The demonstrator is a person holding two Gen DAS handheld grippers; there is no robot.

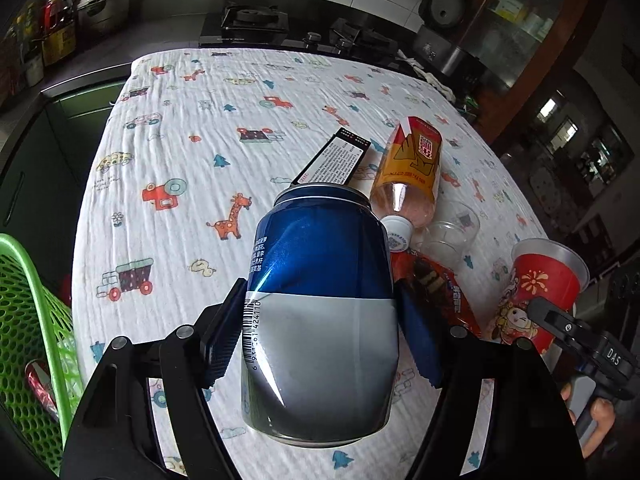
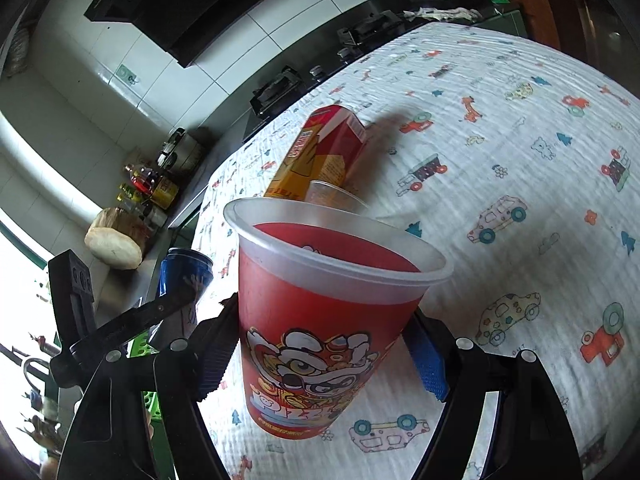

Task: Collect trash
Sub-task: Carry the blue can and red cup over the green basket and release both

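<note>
The left gripper (image 1: pixel 320 332) is clamped on a blue and silver drink can (image 1: pixel 320 304), its ribbed pads pressed to the can's two sides, and the can hangs clear above the table (image 1: pixel 180 140). The can's wall is dented near the blue band. At the lower left edge of the left wrist view stands a green mesh basket (image 1: pixel 28 320) with a red wrapper (image 1: pixel 38 384) lying in it.

The right gripper (image 2: pixel 320 360) is clamped on a red plastic cup (image 2: pixel 320 320) printed with a cartoon lion, its pads against the cup's lower sides; the cup is upright and slightly tilted, lifted off the cloth. A person's fingers (image 1: pixel 600 412) show on the right handle.

Just beyond the can, a red snack wrapper (image 1: pixel 436 280) lies on the cartoon-print tablecloth. Beside it a clear plastic cup (image 1: pixel 452 236) lies on its side, touching a plastic bottle (image 1: pixel 412 172) with an orange label and white cap, also lying down. A dark slim box (image 1: pixel 336 156) lies just left of the bottle.

Farther back, past the table, a gas stove (image 1: pixel 296 32) sits along the tiled wall.
</note>
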